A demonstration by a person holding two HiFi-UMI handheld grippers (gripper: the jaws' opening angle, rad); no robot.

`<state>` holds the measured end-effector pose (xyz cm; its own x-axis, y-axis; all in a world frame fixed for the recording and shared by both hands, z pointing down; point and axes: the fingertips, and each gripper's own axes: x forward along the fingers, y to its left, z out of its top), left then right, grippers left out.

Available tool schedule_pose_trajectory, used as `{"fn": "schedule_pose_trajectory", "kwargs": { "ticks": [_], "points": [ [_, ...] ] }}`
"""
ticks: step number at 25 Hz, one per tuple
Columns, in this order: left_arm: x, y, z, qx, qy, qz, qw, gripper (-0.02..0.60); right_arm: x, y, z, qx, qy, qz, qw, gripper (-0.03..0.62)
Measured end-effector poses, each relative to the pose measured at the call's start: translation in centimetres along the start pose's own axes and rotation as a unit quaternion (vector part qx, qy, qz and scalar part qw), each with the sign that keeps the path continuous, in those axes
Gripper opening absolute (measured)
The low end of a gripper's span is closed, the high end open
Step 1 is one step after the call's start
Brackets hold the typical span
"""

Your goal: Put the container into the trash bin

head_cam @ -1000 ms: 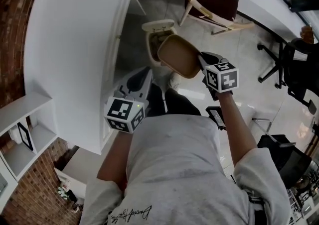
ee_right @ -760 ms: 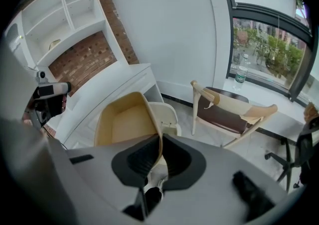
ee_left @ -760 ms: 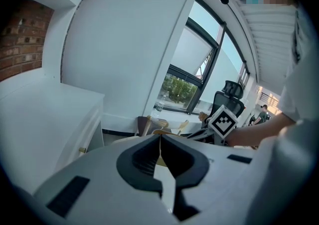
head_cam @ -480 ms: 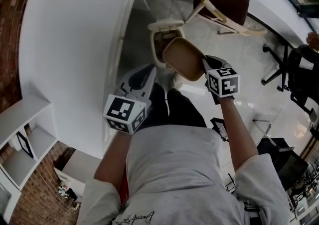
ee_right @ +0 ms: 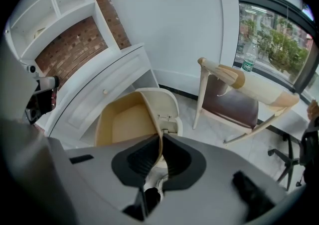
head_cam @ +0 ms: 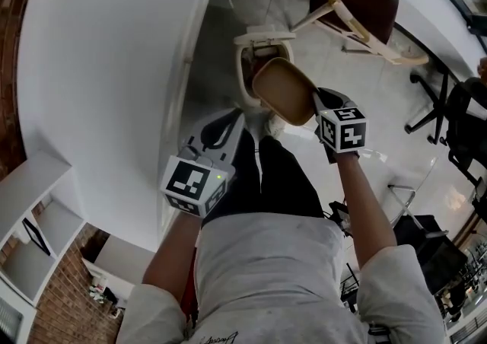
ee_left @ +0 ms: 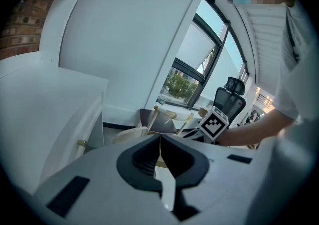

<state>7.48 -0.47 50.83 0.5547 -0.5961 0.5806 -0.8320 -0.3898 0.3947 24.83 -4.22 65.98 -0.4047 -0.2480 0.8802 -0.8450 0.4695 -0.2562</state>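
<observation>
Head view looks steeply down on the person's grey shirt and dark trousers, with both arms reaching forward. The right gripper (head_cam: 310,99) holds a tan, rounded-square paper container (head_cam: 283,91) by one side wall. The container is tilted so that its open inside faces up toward the camera. It hangs in the air just over the near edge of the cream plastic trash bin (head_cam: 255,44), which stands on the pale floor (head_cam: 358,68) with its lid flipped open. The container partly covers the bin's opening but is not inside it.

In the right gripper view, the jaws of the right gripper (ee_right: 160,142) are closed tight on the thin wall of the paper container (ee_right: 124,124). The trash bin (ee_right: 164,102) sits directly beyond it. A wooden chair with a dark brown seat (ee_right: 234,99) stands to the right of the bin, and a white drawer cabinet (ee_right: 102,89) to its left.

The left gripper (head_cam: 221,128) is held lower, beside the edge of the white surface (head_cam: 114,68), well apart from the container. In the left gripper view its jaws (ee_left: 160,142) are pressed together with nothing between them.
</observation>
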Motion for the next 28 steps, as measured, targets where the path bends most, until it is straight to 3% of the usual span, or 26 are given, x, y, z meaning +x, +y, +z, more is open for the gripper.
{"fn": "schedule_pose_trajectory", "kwargs": {
  "ticks": [8,28],
  "points": [
    [0.8,2.2,-1.0,-0.002,-0.005,0.003,1.0,0.017,3.2,-0.7,-1.3,0.023,0.01,-0.022,0.999,0.043],
    [3.9,4.1,-5.0,-0.019,0.022,-0.031,0.9991,0.017,11.2,-3.0,-4.7,0.098,0.036,-0.058,0.993,0.043]
  ]
}}
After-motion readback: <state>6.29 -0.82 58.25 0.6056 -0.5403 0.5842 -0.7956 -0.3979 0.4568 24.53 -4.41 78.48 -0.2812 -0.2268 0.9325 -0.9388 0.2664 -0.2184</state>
